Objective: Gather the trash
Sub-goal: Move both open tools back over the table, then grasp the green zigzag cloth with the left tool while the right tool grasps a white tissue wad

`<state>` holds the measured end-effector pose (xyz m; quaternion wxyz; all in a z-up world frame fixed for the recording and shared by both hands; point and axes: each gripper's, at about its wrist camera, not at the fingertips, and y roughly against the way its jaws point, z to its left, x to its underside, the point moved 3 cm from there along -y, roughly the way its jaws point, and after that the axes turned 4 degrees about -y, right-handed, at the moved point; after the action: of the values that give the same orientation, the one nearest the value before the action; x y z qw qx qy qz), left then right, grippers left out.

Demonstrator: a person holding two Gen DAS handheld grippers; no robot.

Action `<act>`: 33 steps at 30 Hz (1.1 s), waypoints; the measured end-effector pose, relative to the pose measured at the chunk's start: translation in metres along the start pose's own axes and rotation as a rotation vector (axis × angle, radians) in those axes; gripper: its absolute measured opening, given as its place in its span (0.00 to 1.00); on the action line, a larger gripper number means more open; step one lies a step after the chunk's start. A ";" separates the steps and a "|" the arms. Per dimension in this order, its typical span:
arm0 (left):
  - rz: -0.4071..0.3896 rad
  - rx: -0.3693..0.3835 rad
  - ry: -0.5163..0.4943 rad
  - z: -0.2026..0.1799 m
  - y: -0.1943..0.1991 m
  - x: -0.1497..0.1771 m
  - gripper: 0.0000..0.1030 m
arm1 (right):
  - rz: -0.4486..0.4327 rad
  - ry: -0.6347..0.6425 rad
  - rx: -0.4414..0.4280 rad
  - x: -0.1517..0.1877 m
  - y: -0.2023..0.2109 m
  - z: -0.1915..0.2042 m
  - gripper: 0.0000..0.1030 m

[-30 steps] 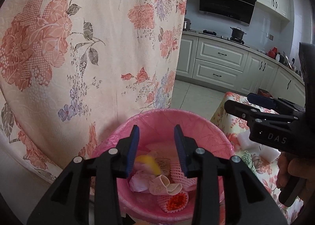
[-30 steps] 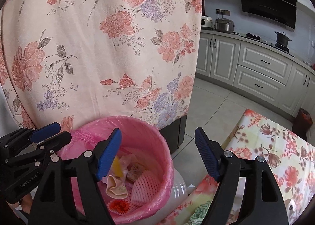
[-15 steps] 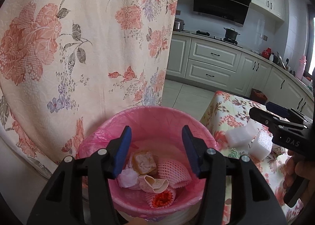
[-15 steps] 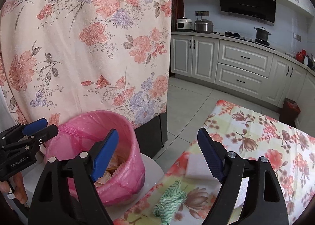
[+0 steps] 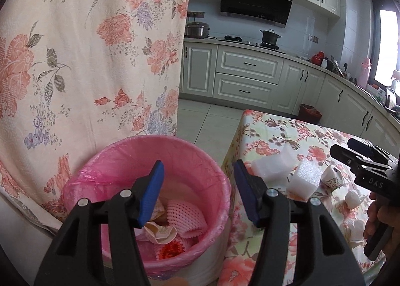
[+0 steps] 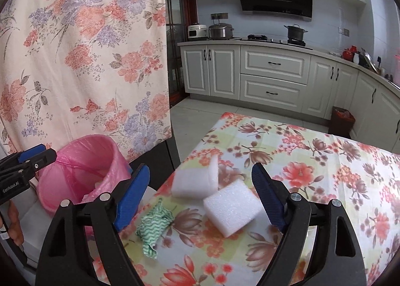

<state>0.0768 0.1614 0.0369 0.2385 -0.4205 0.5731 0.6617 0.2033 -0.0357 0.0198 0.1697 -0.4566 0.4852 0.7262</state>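
While your right gripper (image 6: 200,198) opens, empty, over the foam block (image 6: 231,208) at lower centre, your left gripper (image 5: 197,193), also opening and empty, hangs above the bin (image 5: 150,161). The block perhaps touches a second foam piece (image 6: 195,181); closing askew could knock either off the worktop (image 6: 325,173).

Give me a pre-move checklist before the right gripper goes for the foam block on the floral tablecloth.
1. Right gripper empty: ok, nothing between its blue pads as the jaws open.
2. Target in line: ok, the white square foam block lies ahead of the gap, flat on the floral tablecloth.
3. Jaw width against the block: cannot tell.
4. Neighbours: not ok, a second white foam piece touches or overlaps the block's far corner; the green-and-white crumpled cloth lies apart, to the left.
5. Left gripper empty and opening: ok, above the pink-lined waste bin.
6. Room in the bin: ok, wrappers lie low inside.
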 end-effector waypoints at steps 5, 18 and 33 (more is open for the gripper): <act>0.004 0.030 -0.025 -0.022 -0.003 -0.001 0.55 | 0.000 -0.031 0.034 0.011 0.012 -0.030 0.77; 0.019 0.098 -0.077 -0.069 -0.010 0.002 0.55 | 0.019 -0.115 0.119 0.043 0.041 -0.093 0.78; 0.071 0.162 -0.121 -0.114 -0.032 0.021 0.55 | 0.072 -0.168 0.175 0.089 0.062 -0.132 0.78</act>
<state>0.1238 0.0564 0.0030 0.2822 -0.3383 0.6238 0.6456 0.1797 -0.1959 -0.0344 0.2226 -0.3600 0.5470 0.7223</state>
